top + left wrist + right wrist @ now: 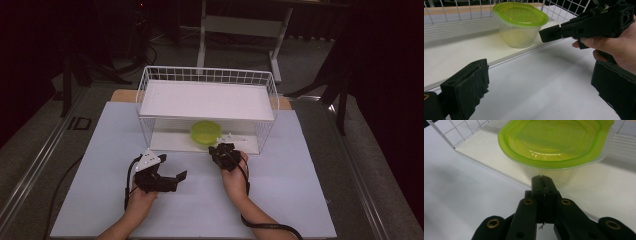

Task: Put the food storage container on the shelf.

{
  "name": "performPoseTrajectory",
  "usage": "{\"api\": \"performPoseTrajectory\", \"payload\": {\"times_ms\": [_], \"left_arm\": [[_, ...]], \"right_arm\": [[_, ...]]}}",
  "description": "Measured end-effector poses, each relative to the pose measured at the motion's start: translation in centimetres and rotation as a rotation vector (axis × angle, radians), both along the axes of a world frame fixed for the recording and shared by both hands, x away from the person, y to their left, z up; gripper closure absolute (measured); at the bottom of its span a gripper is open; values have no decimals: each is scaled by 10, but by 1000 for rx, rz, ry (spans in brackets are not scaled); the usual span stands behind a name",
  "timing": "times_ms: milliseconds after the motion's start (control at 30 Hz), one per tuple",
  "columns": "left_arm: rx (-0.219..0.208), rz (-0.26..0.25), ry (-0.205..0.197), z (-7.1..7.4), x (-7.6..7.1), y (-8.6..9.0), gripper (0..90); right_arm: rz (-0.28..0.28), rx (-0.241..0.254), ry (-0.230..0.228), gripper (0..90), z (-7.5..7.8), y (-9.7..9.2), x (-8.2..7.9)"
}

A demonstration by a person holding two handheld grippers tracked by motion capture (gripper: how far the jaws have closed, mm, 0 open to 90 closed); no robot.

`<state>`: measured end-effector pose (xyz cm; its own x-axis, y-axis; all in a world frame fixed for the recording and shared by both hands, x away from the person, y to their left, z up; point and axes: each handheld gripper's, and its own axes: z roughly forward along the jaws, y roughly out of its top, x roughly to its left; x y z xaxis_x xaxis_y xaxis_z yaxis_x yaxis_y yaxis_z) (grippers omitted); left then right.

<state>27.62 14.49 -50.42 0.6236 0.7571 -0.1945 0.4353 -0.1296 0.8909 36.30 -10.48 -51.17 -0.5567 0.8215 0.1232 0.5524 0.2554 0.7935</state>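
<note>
Two grippers: both over the white table (300,200).
Right gripper (541,178): jaws pressed together, nothing between them, tips just short of the container's wall.
Left gripper (539,85): jaws wide apart, holding nothing, well back.
Container (554,147): clear tub with green lid, upright on the wire basket's (150,85) lower shelf, near its front edge.

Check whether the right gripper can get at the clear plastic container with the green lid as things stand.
Probably yes: the right gripper, shut, sits just before the clear plastic container with the green lid at the white wire rack's open front, nothing between.
</note>
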Motion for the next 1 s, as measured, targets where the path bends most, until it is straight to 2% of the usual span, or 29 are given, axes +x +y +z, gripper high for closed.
{"api": "performPoseTrajectory", "payload": {"times_ms": [133,500,767,1000], "left_arm": [[-15,7,-20,2,-1,2,24],[-14,20,-16,2,-1,5,25],[-33,14,-23,3,-1,7,24],[-22,15,-21,3,-1,6,24]], "right_arm": [[3,0,-8,899,0,5,3],[-8,12,-1,899,-3,18,12],[-39,14,-4,897,-3,19,22],[-47,19,7,895,-3,17,25]]}}
